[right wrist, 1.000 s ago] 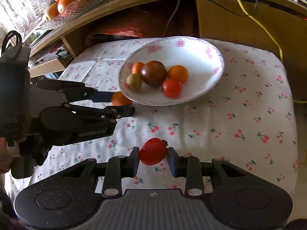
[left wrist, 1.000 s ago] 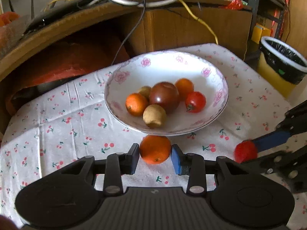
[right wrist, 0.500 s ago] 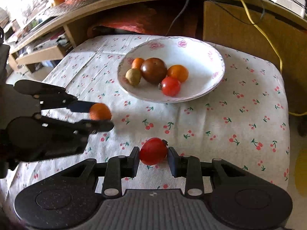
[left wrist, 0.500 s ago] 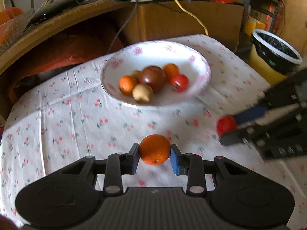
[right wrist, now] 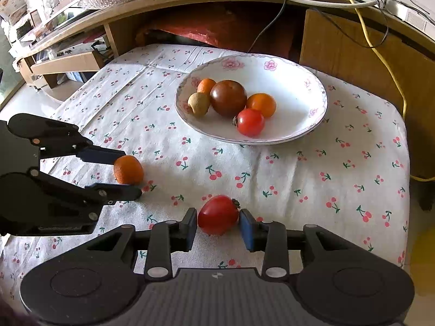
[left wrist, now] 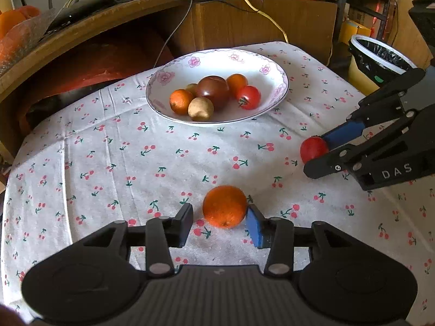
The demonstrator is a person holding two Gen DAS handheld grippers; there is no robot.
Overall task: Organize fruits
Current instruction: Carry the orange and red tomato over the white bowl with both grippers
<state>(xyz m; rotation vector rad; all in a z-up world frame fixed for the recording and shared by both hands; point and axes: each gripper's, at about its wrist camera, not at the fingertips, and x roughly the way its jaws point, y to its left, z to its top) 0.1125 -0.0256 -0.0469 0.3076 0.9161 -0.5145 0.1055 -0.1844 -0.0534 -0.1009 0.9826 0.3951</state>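
Grippers both sit low over the cherry-print tablecloth (left wrist: 114,168), pointing toward the plate (left wrist: 174,81) at the far side. My left gripper (left wrist: 220,221) is on the near-left part of the cloth, roughly level w/ the surface. Its jaws are parted, wider than the orange (left wrist: 224,206) between them: the blue right pad (left wrist: 254,226) touches the fruit, the black left pad (left wrist: 185,224) stands clear w/ a visible gap. So no grip, and the orange rests on the cloth; right cam shows the same, orange (right wrist: 128,169) sitting down betw the two fingers

My right gripper (right wrist: 218,226) comes in from the right, also low and near level. Jaws are narrower here, close on either side of the red tomato (right wrist: 218,214). Blue pad (right wrist: 246,228) is at the fruit's side by its stem, black pad (right wrist: 189,226) is just beside the other flank; can't tell if it's actually squeezed or just bracketed. Tomato looks to be resting on the cloth. Left cam shows that tomato (left wrist: 314,149) at the tips of the right gripper's fingers

Plate is well apart from both grippers and holds a big dark tomato (right wrist: 228,102), two small oranges, a red tomato and a tan fruit (right wrist: 199,104)
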